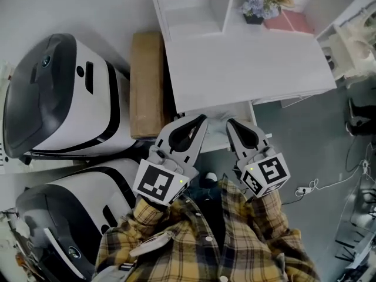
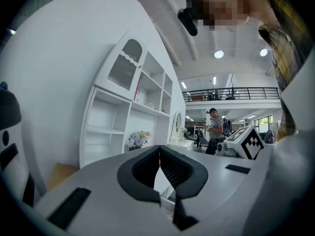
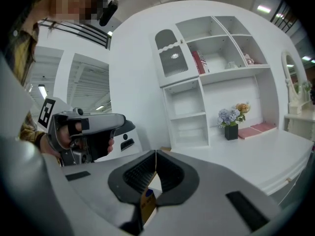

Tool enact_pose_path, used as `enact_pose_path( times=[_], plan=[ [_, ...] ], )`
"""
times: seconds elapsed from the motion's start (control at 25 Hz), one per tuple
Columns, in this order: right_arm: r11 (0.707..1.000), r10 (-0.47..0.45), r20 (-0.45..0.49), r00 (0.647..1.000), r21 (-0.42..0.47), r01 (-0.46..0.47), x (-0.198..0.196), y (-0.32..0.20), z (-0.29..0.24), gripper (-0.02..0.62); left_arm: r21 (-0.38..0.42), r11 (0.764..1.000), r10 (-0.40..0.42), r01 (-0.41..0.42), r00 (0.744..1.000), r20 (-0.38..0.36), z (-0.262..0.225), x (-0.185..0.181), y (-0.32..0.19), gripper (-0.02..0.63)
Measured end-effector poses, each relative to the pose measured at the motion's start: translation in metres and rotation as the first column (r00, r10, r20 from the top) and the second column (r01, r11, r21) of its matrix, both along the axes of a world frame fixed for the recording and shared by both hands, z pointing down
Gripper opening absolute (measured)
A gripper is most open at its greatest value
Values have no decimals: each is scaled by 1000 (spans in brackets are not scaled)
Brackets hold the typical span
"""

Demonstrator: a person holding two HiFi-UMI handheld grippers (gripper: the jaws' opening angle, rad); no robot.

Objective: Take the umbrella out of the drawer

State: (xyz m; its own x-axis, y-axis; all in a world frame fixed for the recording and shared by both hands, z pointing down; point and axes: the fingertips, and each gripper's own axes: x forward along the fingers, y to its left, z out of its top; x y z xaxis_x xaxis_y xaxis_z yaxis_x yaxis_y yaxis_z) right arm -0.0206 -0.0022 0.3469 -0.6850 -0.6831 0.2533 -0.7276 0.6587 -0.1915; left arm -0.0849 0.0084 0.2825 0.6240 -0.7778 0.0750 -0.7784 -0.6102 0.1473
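Both left gripper (image 1: 201, 119), right gripper (image 1: 231, 123): jaws together, facing desk (image 1: 247, 69).

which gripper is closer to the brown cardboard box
Left. The left gripper sits just right of the cardboard box; the right gripper is farther right, past the left one.

The white, shallow, open drawer (image 1: 216, 133), just at the tips of the left gripper (image 1: 202, 120) and right gripper (image 1: 230, 124), is mostly covered by them; its inside cannot be seen.
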Motion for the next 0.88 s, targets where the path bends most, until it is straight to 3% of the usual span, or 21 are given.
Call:
enact_pose_path(
  times=[0.44, 0.68, 0.88],
  plan=[
    [987, 145, -31, 989, -71, -147, 7, -59, 24, 18, -73, 990, 121, -121, 993, 3, 22, -9, -67, 20],
    [970, 224, -46, 973, -81, -227, 17, -64, 23, 18, -86, 972, 220, -218, 975, 15, 28, 1, -76, 20],
    [959, 262, -60, 963, -90, -267, 30, -59, 23, 18, -103, 962, 256, -254, 967, 3, 30, 14, -78, 20]
  ],
)
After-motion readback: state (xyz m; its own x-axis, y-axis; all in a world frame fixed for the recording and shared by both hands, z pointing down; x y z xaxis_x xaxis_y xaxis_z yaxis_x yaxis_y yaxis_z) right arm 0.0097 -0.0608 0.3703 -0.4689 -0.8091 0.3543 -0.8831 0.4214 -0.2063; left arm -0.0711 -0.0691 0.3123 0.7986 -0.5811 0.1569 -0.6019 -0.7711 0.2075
